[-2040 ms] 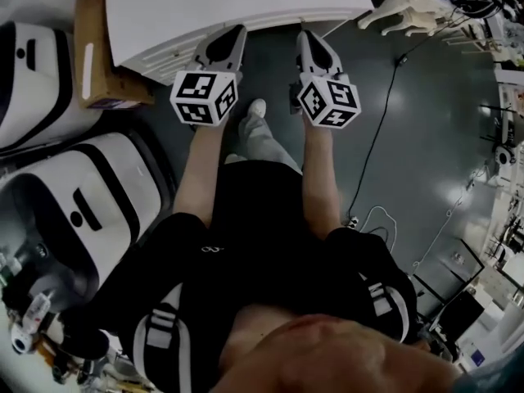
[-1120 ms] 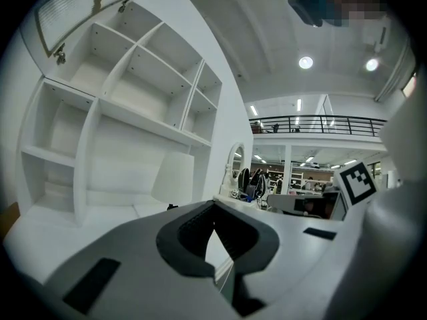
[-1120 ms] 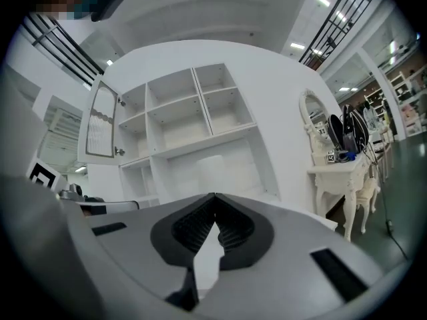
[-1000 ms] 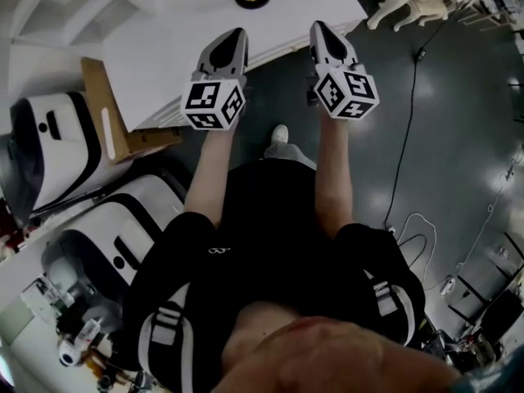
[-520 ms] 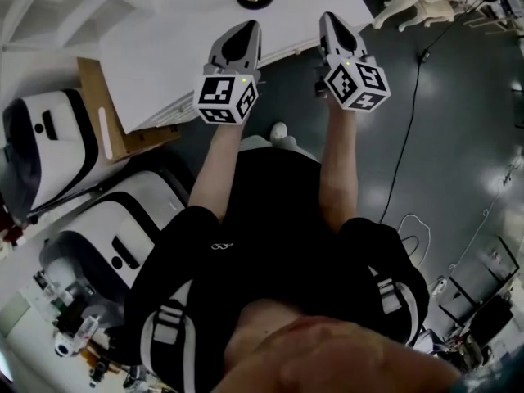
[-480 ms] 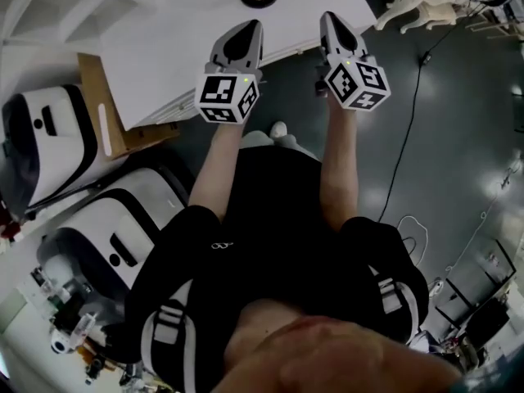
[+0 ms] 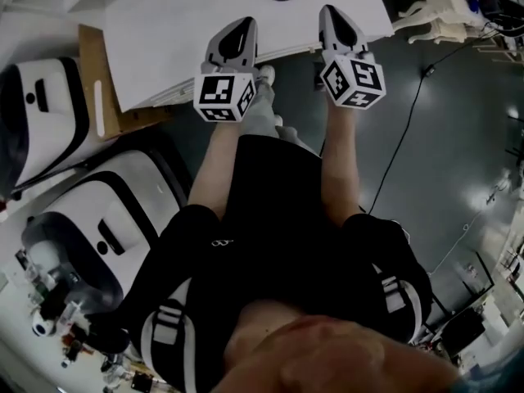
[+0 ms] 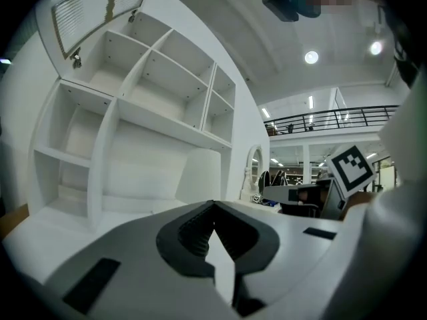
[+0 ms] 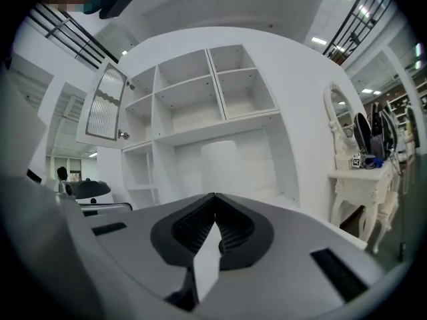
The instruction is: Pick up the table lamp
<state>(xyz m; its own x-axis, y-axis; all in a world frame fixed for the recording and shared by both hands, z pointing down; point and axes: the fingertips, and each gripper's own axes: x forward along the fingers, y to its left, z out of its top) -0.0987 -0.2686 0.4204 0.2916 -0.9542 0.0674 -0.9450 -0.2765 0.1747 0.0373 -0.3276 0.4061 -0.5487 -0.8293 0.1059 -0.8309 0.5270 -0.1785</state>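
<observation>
We look down past our black shorts point(image 7: 262, 219) and one white shoe point(image 7: 264, 76) on the dark floor point(image 7: 434, 154). On our left stand two white-and-black machine housings point(image 7: 90, 219). Just beyond them a brown cardboard box point(image 7: 97, 64) leans at the side of the white table point(image 7: 172, 47). Our two arms reach out side by side. The left tongs point(image 7: 243, 24) and the right tongs point(image 7: 329, 11) both have their tips over the near edge of the table, a little apart from each other. Only bare white tabletop lies ahead of them. The table lamp point(image 9: 220, 165) stands upright at the back of the table, in the wide niche under a white shelf unit point(image 9: 200, 92). Its pale cylindrical shade is in front of both tongs and well apart from them. From above it shows at the top edge as a dark ring with a brass centre, roughly between the lines of our two arms. A slatted door point(image 9: 110, 112) hangs open at the left of the shelves, and a white dressing table point(image 9: 363, 172) with an oval mirror stands off to the right. In each gripper view the ribbed tips of the tongs meet. Both pairs are pressed together with nothing pinched between them, and neither touches the lamp.
</observation>
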